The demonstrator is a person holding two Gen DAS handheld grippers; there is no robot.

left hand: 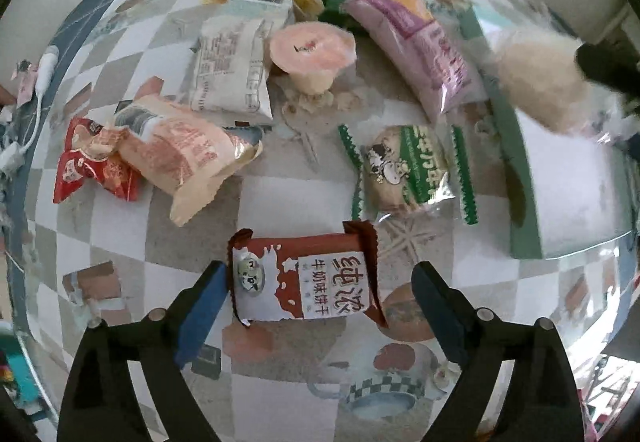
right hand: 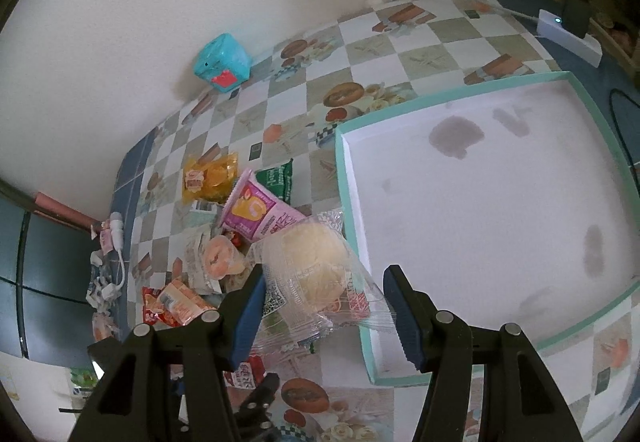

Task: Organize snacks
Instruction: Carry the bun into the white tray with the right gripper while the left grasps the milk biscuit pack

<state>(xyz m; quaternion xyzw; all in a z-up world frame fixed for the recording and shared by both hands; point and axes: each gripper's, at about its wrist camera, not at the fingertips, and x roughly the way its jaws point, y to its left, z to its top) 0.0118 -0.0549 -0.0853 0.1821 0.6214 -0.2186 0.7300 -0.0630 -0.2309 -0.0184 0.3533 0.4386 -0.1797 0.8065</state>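
Observation:
My left gripper (left hand: pixel 320 274) points straight down at the checked tablecloth and stands open. A brown and white biscuit packet (left hand: pixel 304 282) lies flat between its blue fingers, with gaps on both sides. Beyond it lie a green cow-print packet (left hand: pixel 404 166), a purple packet (left hand: pixel 424 50), a pink jelly cup (left hand: pixel 312 50), a white packet (left hand: pixel 232 70), a peach packet (left hand: pixel 180 150) and a red packet (left hand: pixel 88 170). My right gripper (right hand: pixel 326 274) is shut on a clear-wrapped pale bun (right hand: pixel 316 258), held above the near-left rim of the teal-edged white tray (right hand: pixel 348 178).
The tray (left hand: pixel 524 202) has a stained white floor with nothing lying in it. A teal cube (right hand: pixel 222 62) stands by the wall. A white power strip (right hand: pixel 568 36) with a black plug sits at the far right. A white cable (left hand: pixel 44 70) trails along the table's left edge.

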